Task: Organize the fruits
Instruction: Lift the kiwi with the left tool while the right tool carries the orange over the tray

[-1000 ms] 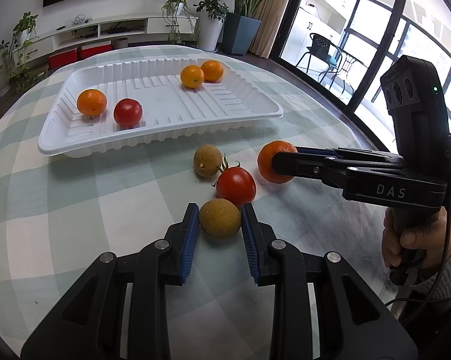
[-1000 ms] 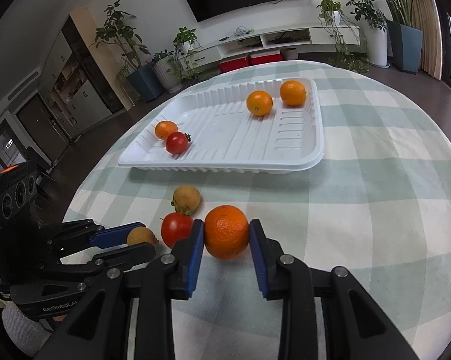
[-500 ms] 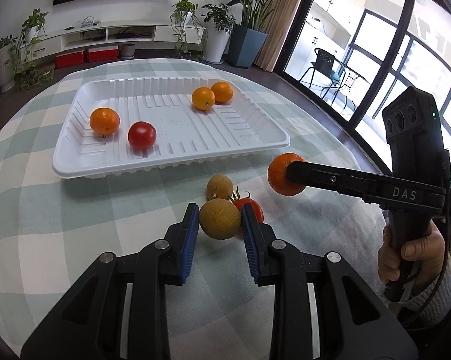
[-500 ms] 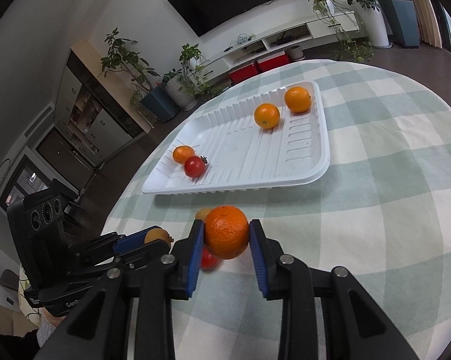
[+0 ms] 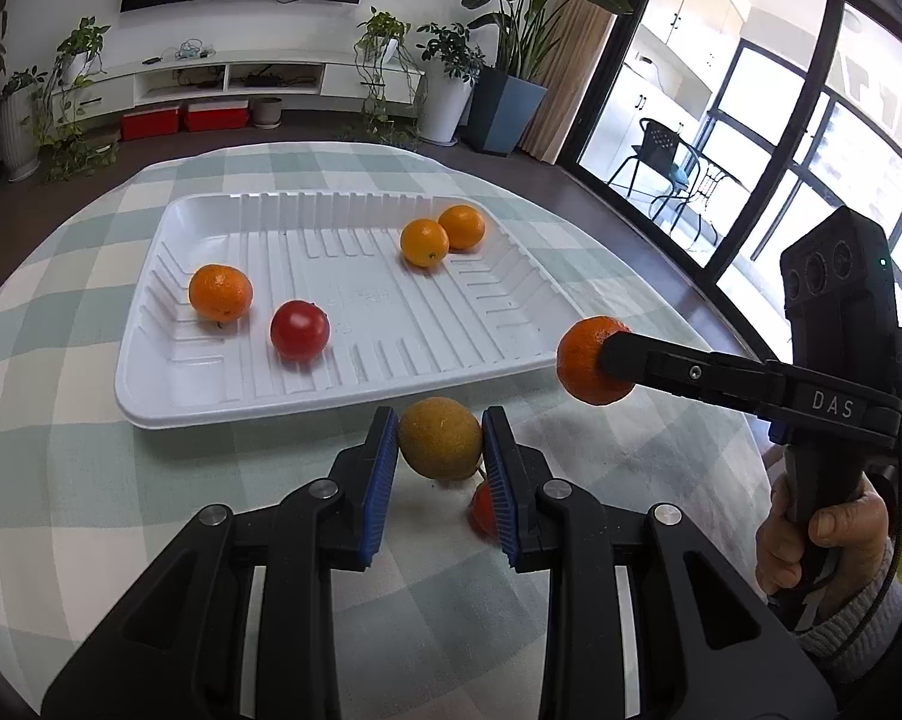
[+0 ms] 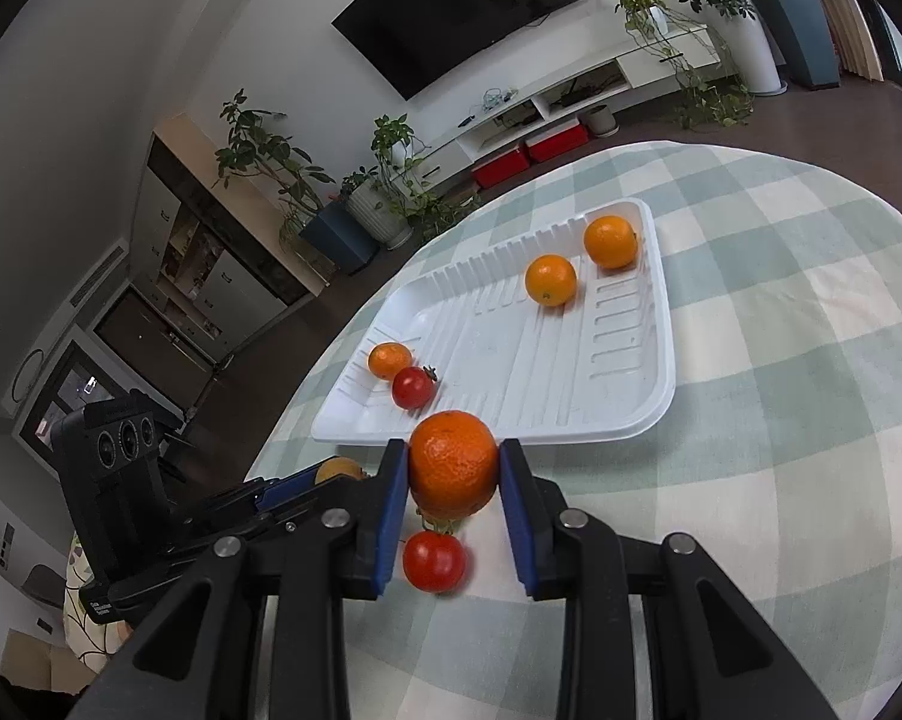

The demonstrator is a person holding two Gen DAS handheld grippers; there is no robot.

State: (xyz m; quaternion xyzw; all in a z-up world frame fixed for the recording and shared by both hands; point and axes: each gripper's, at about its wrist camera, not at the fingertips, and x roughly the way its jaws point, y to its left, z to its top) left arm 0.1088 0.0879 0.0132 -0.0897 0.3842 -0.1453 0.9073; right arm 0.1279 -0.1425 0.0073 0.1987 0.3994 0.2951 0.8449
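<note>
While clamped in the left gripper (image 5: 440, 447), the brown fruit (image 5: 440, 437) hung clear of the tablecloth (image 5: 78, 480), just short of the near long edge of the white tray (image 5: 150, 414). Sat squarely between the blue pads (image 5: 378, 480), taken across its widest part, with skin looking dull and slightly rough. Judged light, firm and round, so likely to hold well at the middle but to roll out if gripped nearer top or bottom.

Held likewise in the right gripper (image 6: 454, 468), fingers closed on a mandarin (image 6: 452, 462) across its middle, above the cloth near the tray's near right corner. Looked softer and looser in the peel, probably bruised by a harder squeeze, and needing only gentle pressure.

Left lying on the cloth below both grippers: one tomato (image 6: 434, 561), smooth, glossy and probably slippery and easily split; best taken at its widest girth, clear of the stem. Already lying in the tray: two oranges (image 5: 425, 242) touching near the far right corner, a third orange (image 5: 220, 293) and a second tomato (image 5: 299, 329) towards the left end. Seemed wise to lower each fruit onto the ribbed floor, since round fruit would roll if dropped.
</note>
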